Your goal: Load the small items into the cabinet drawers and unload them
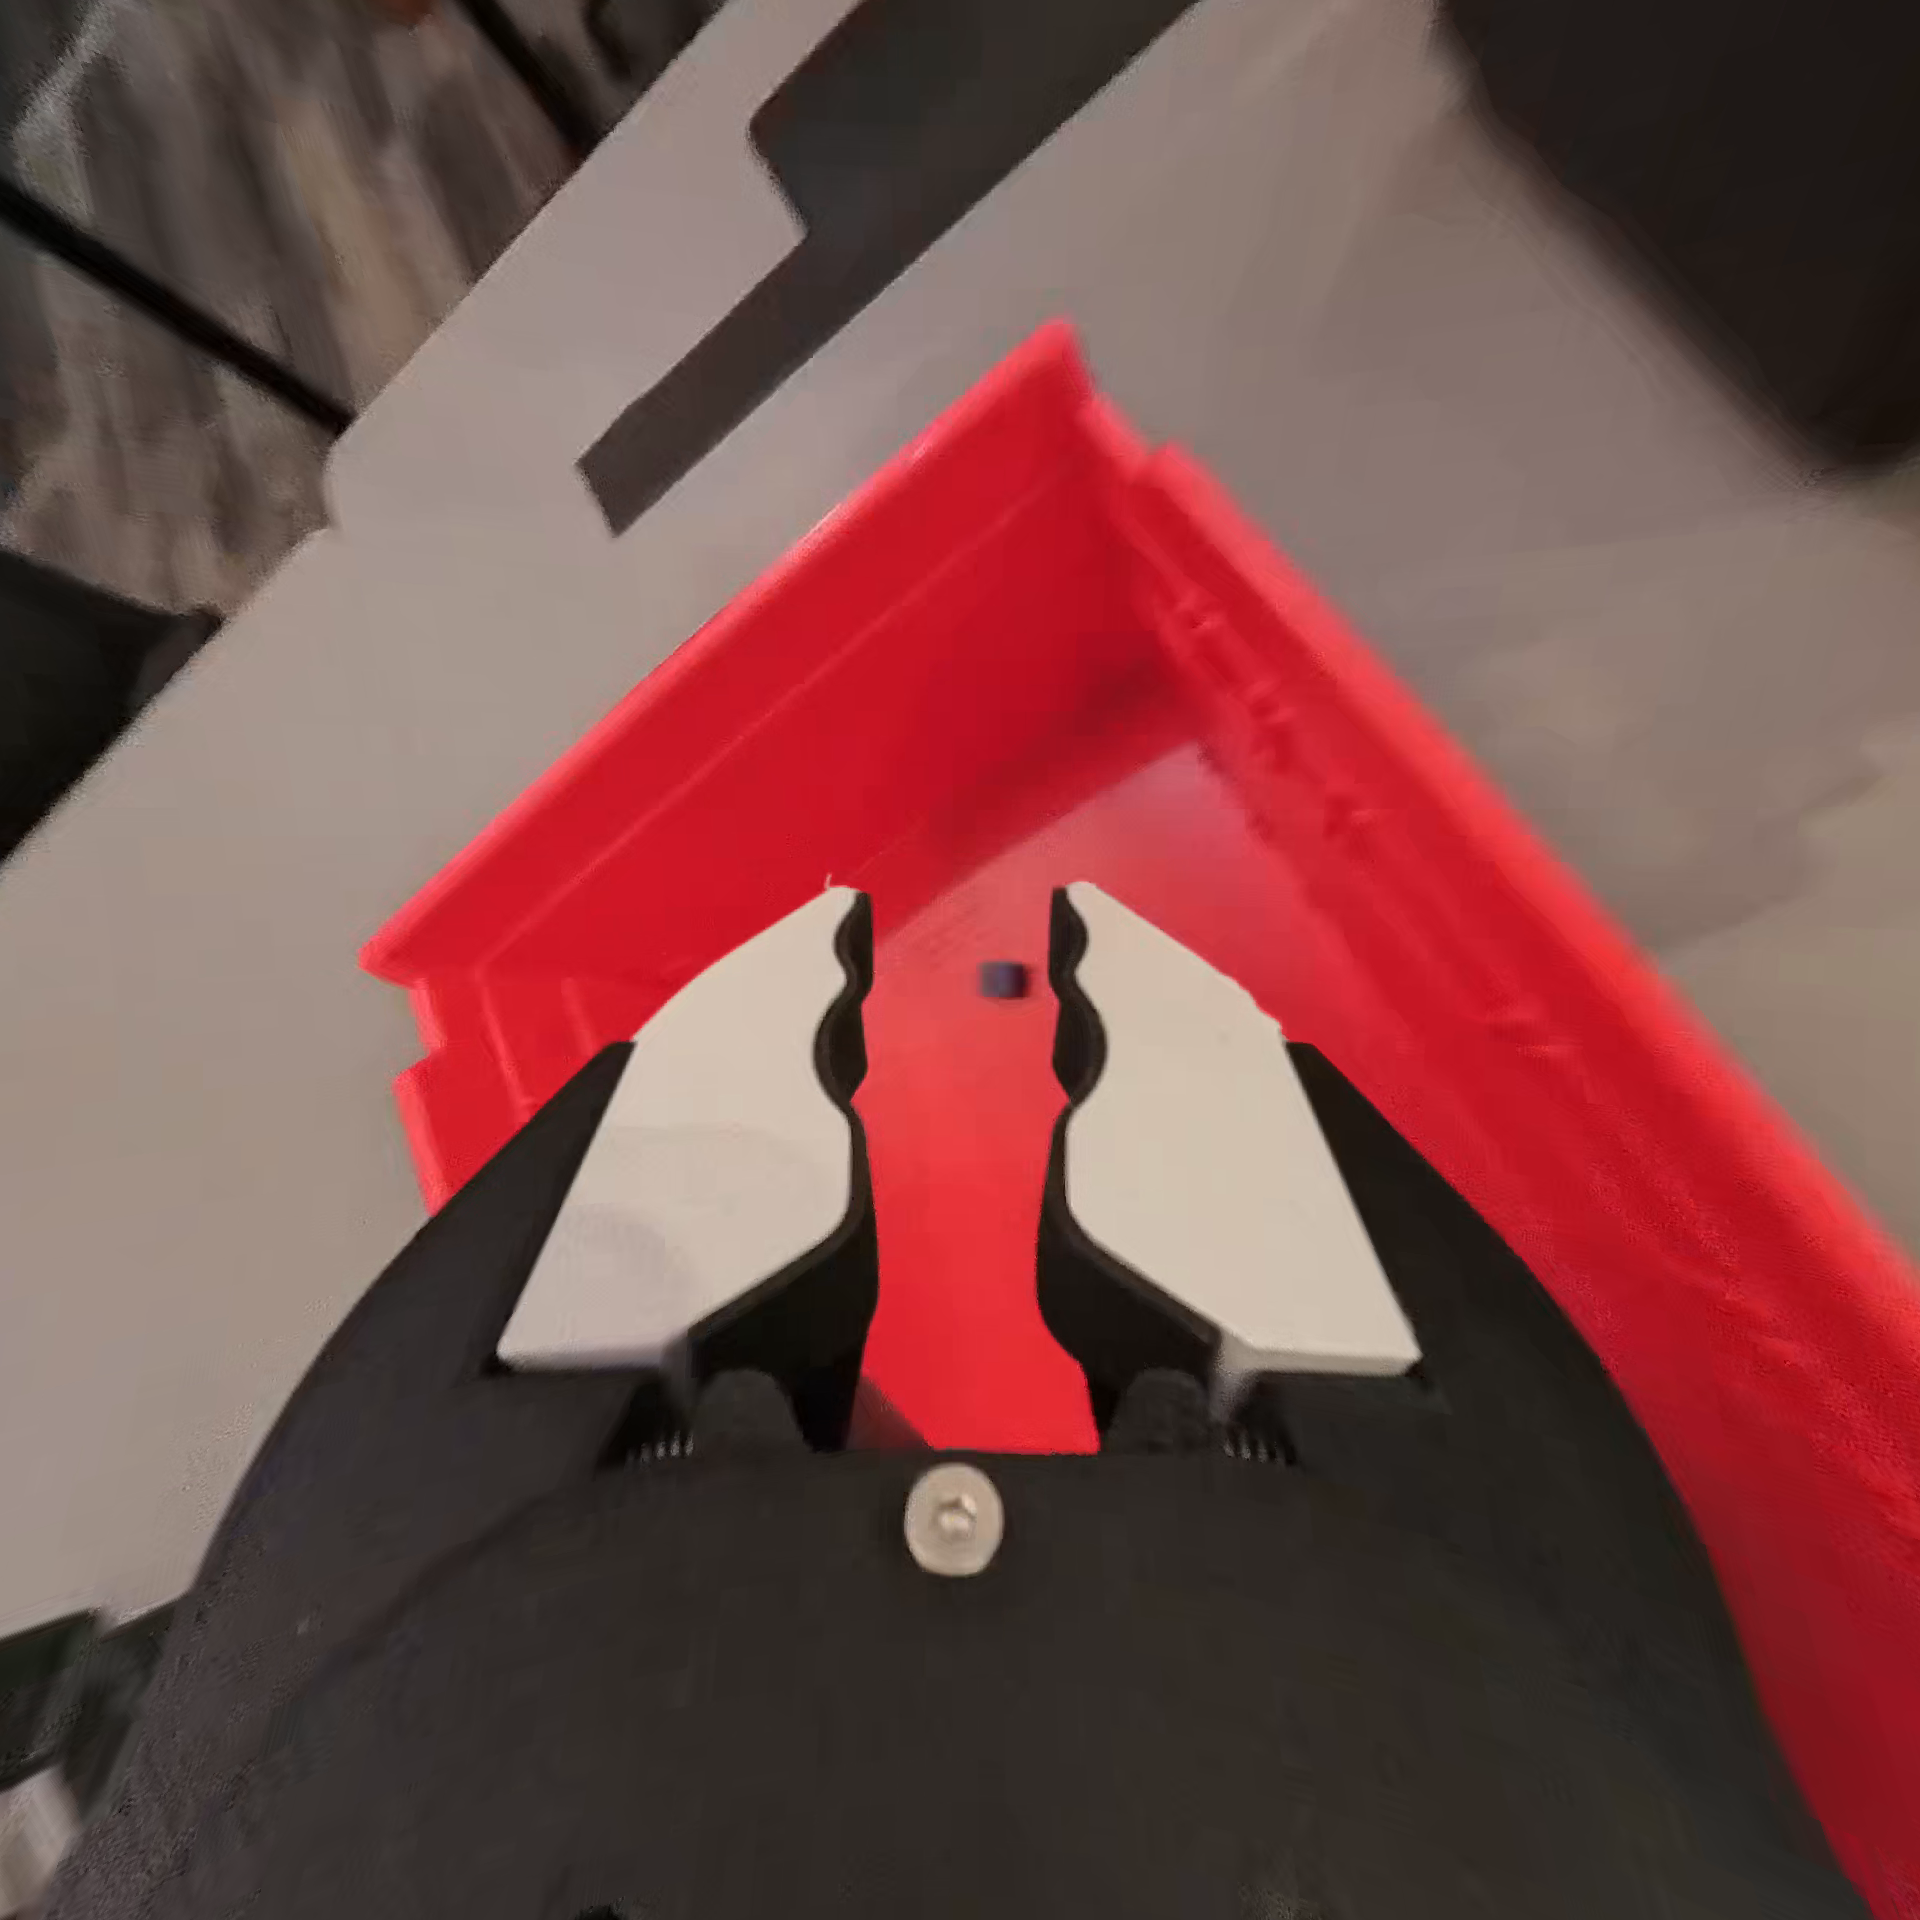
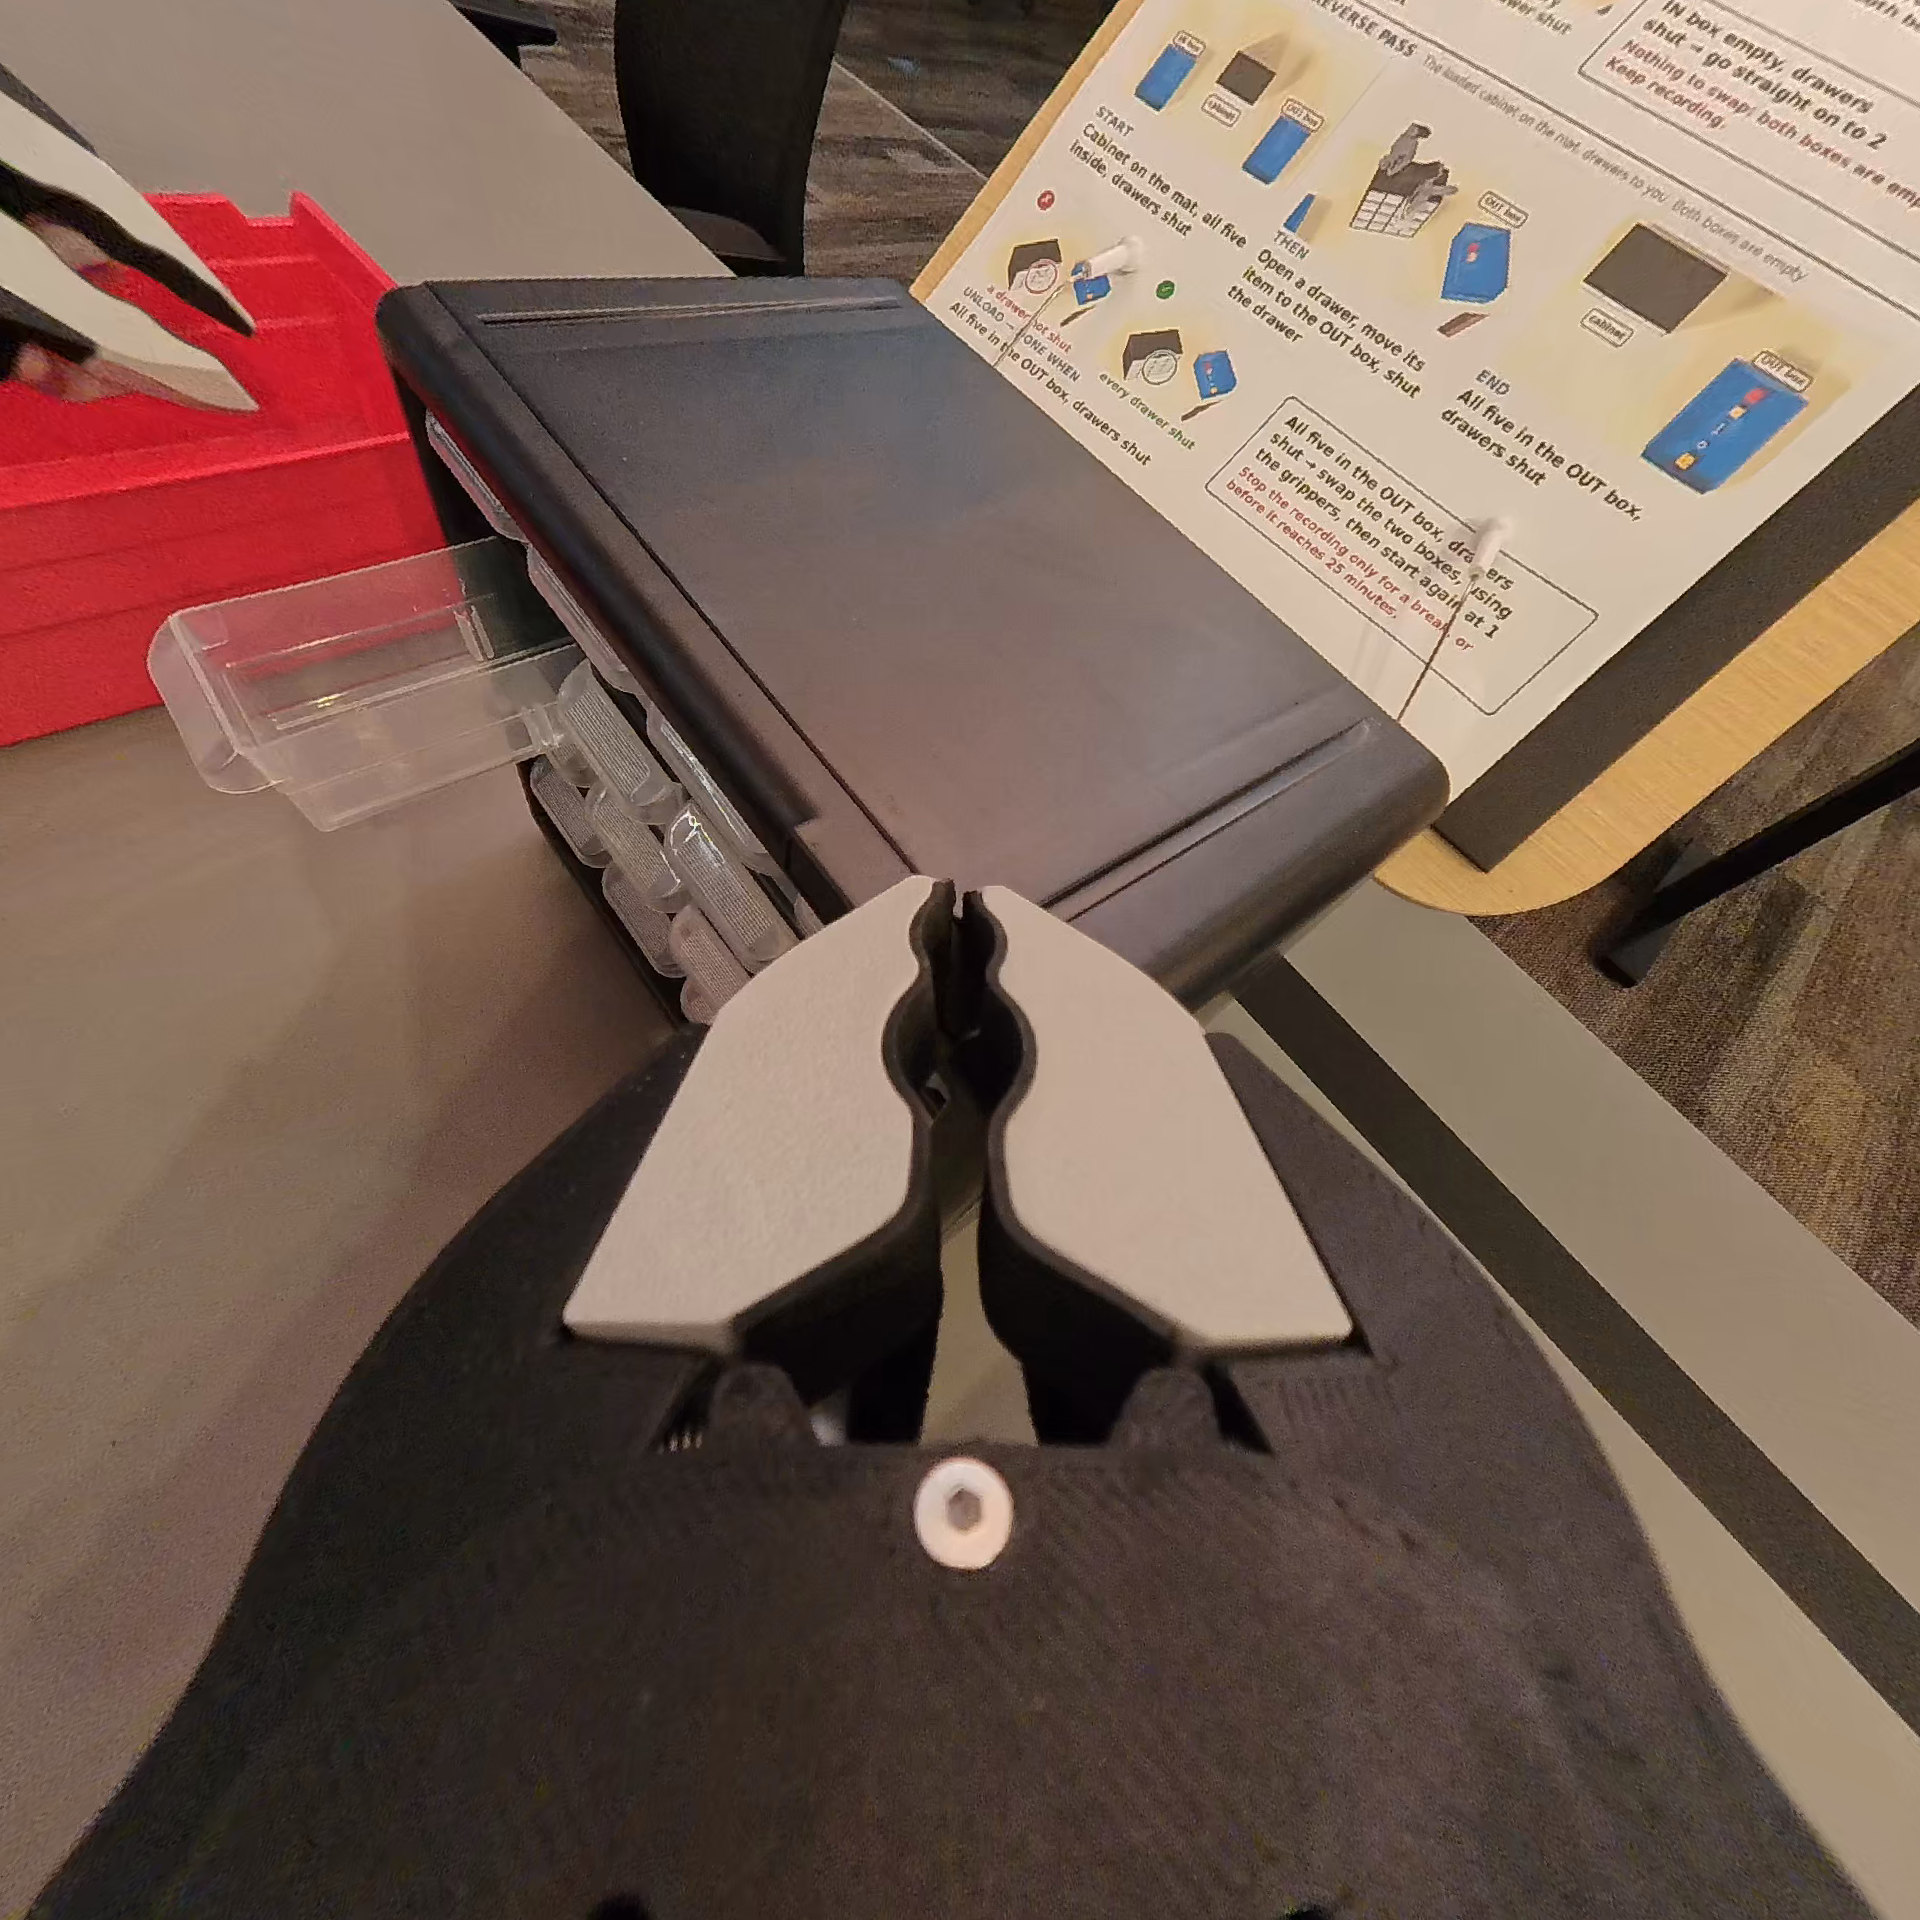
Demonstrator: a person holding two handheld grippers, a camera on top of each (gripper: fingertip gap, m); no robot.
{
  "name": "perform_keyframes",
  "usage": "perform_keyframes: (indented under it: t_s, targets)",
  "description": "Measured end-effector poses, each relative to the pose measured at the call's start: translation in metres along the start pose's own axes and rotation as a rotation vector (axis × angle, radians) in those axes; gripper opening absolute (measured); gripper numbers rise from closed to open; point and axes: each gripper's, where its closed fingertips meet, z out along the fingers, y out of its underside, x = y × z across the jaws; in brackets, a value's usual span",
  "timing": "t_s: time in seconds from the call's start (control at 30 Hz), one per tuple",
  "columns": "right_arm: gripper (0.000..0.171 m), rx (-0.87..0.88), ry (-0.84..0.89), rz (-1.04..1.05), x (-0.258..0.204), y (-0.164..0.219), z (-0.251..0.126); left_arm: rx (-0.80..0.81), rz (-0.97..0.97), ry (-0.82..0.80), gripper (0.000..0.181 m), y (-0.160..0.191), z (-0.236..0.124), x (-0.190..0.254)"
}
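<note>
In the left wrist view my left gripper [image 1: 958, 902] is open and empty, hovering above the inside of a red box [image 1: 790, 665]. A small dark item [image 1: 1003, 979] lies on the box floor between the fingertips. In the right wrist view my right gripper [image 2: 958, 896] is shut with nothing in it, just above the near corner of the black cabinet [image 2: 883, 582]. One clear drawer [image 2: 343, 675] is pulled out to the left and looks empty; the other clear drawers [image 2: 644, 831] are shut. The left gripper [image 2: 145, 322] shows over the red box [image 2: 177, 499] at far left.
A printed instruction sheet [image 2: 1455, 312] leans on a stand right of the cabinet. The grey table [image 2: 260, 1091] runs under everything, with its edge and a dark strip [image 2: 1558, 1299] at right. A black chair [image 2: 727, 114] stands behind the table. My hands' fingertips stand some 45 centimetres from each other.
</note>
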Motion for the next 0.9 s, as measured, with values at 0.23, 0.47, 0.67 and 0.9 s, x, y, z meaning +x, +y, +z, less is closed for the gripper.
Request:
perform_keyframes:
  t_s: [0.23,0.47,0.67,0.9]
  targets:
    - [0.001,0.004,-0.004,0.002,0.000,0.000,0.000,-0.204,-0.006,0.086,0.034,0.046,0.049,0.007]
    - [0.001,0.009,-0.009,0.007,0.000,0.000,0.000,-0.247,-0.078,0.159,0.019,0.063,0.070,0.011]
    - [0.001,0.010,-0.011,0.009,0.000,0.000,0.000,-0.229,-0.134,0.160,0.011,0.066,0.070,0.006]
    - [0.001,0.010,-0.010,0.009,0.000,0.000,0.000,0.000,-0.172,0.125,0.011,0.008,0.012,0.001]
